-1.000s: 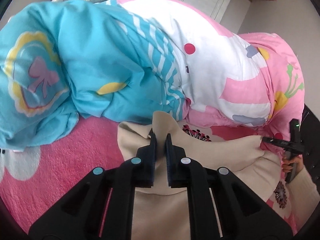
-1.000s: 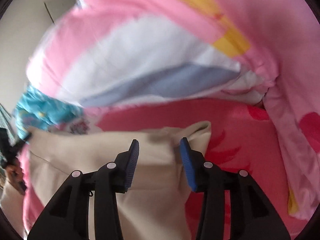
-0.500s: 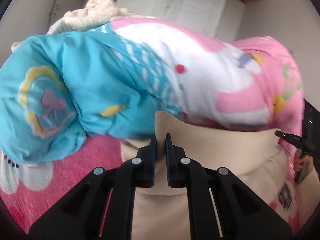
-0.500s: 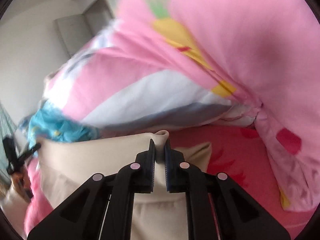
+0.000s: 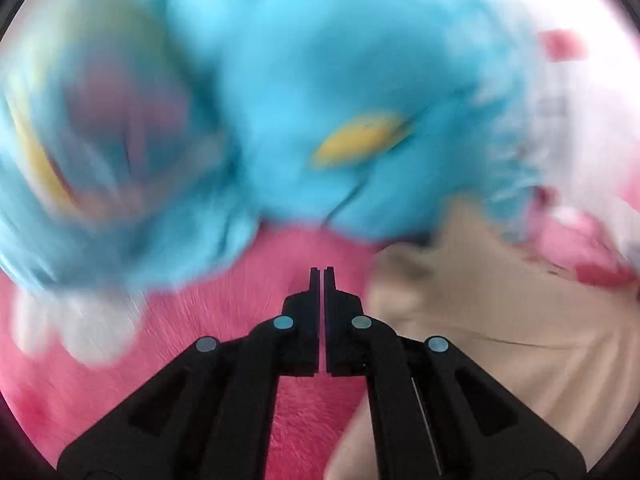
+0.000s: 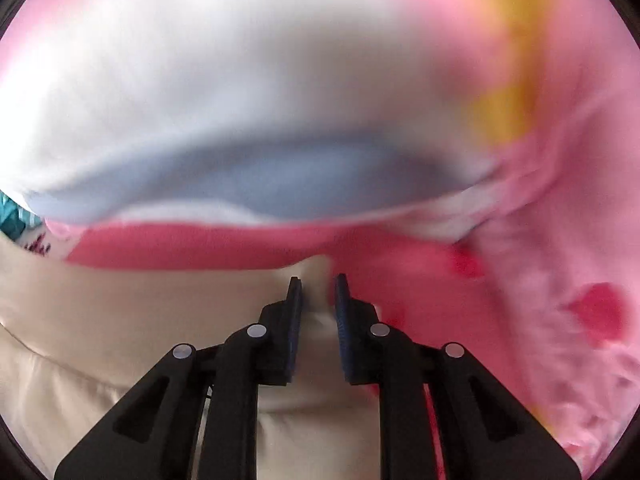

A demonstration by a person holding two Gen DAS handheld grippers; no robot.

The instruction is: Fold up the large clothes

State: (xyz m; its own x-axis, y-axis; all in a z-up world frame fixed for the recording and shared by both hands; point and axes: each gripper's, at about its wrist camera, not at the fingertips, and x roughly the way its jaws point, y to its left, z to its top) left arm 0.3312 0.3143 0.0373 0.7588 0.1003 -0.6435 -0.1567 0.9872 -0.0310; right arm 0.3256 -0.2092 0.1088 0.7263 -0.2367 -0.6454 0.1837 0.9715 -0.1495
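Pink fleece covers the bed point(image 5: 192, 344), and in the left wrist view it fills the lower left, with a blurred white flower shape on it at the far left. Above it bulges a turquoise part of the quilt point(image 5: 280, 80), smeared by motion, with a yellow patch showing near its middle. At the centre the left gripper point(image 5: 322, 274) has its jaws pressed together with only a hairline between them and nothing caught there; its tips hang over bare pink fleece. Just to the right of it lies the beige garment point(image 5: 500, 312), the large piece of clothing, spread flat on the bed with a raised corner at its upper left edge, beside the gripper but apart from the tips. In the right wrist view the same beige garment point(image 6: 132, 312) fills the lower left and runs under the right gripper point(image 6: 318, 282). Its jaws stand narrowly apart and are opening; a peaked corner of the beige cloth rises between the blue pads point(image 6: 342, 320), and whether the pads touch it is not clear through the blur. Behind stretches the quilt point(image 6: 240, 92), here white, grey-blue and pink, with a yellow patch at the upper right, and on the right pink bedding with red spots
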